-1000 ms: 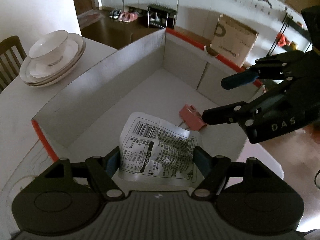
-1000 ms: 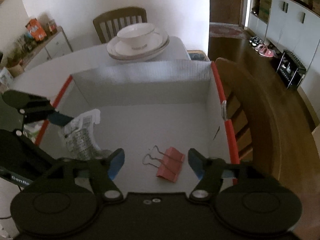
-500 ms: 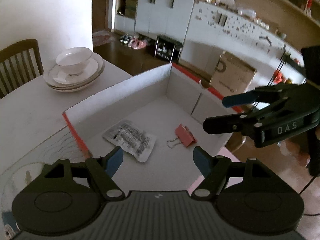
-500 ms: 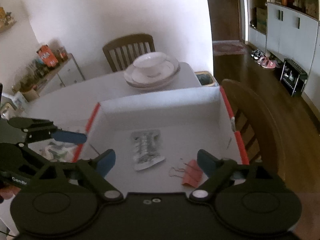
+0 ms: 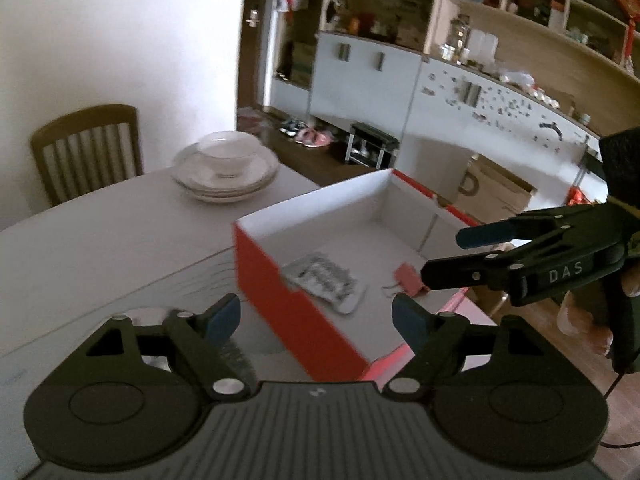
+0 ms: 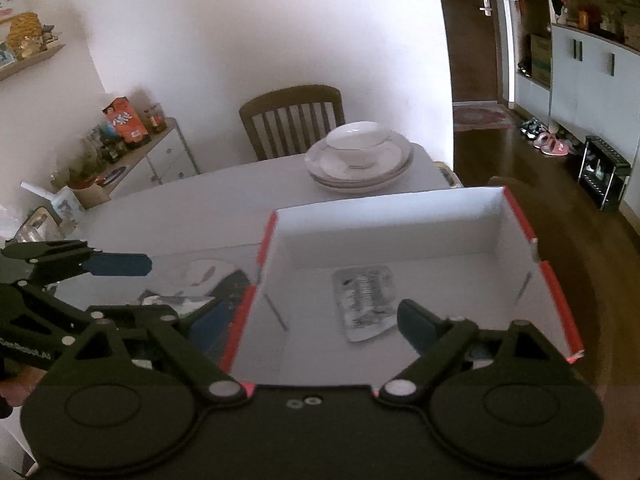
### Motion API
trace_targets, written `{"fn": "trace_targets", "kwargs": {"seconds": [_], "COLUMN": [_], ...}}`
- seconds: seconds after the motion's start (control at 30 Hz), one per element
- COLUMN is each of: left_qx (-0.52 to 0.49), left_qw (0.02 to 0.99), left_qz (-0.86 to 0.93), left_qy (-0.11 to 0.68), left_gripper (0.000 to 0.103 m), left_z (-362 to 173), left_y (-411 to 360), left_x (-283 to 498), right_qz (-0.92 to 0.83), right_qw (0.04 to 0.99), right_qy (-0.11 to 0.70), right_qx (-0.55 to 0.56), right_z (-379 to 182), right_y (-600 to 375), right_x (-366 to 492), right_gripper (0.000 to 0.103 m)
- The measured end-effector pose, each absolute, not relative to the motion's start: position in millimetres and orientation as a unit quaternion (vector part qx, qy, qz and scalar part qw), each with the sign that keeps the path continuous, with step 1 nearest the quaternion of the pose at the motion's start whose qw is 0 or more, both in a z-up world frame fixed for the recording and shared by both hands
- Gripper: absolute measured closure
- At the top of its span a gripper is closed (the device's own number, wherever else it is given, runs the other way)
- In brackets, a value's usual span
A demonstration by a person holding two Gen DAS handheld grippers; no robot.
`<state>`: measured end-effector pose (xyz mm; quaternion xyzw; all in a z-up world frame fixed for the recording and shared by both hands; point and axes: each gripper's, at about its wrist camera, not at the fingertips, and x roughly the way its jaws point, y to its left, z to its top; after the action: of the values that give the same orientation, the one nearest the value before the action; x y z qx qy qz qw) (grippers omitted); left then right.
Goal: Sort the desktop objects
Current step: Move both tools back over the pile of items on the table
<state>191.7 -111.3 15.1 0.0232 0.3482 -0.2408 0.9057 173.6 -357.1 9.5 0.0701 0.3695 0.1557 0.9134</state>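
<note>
Both grippers are up above the table and holding nothing. Left gripper has its blue-padded jaws opening wide, and the right gripper is opening too, no object between either pair. Down in the red cardboard box with its plain white inside, a crinkly, flat silver packet lies on the floor, with a small pink binder clip near it, wire handles sticking out.
</note>
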Motion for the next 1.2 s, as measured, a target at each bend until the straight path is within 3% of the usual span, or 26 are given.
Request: {"fn": "trace_targets", "kwargs": {"seconds": [0.27,0.53,0.6,0.63,1.2], "left_qx": [0.007,-0.014,-0.016,-0.019,-0.027], "left_qw": [0.919,0.921,0.923,0.923,0.925], "left_qz": [-0.199,-0.165,-0.153,-0.148,-0.093], "left_qy": [0.34,0.352,0.353,0.354,0.368], "left_gripper": [0.017,0.016,0.009,0.0,0.0], "left_z": [11,-9,-13,-15,-55], "left_y": [-53,3,15,20,95], "left_x": [167,146,141,139,98], "right_qz": [0.174,0.181,0.182,0.182,0.16], "right_qw": [0.917,0.917,0.915,0.915,0.915], "right_qy": [0.353,0.352,0.356,0.357,0.369], "right_qx": [0.065,0.046,0.048,0.05,0.044], "right_z": [11,6,3,2,-21], "right_y": [-312,-268,-260,-257,-201], "right_x": [161,149,147,146,139], "right_gripper": [0.004,0.003,0.003,0.003,0.001]}}
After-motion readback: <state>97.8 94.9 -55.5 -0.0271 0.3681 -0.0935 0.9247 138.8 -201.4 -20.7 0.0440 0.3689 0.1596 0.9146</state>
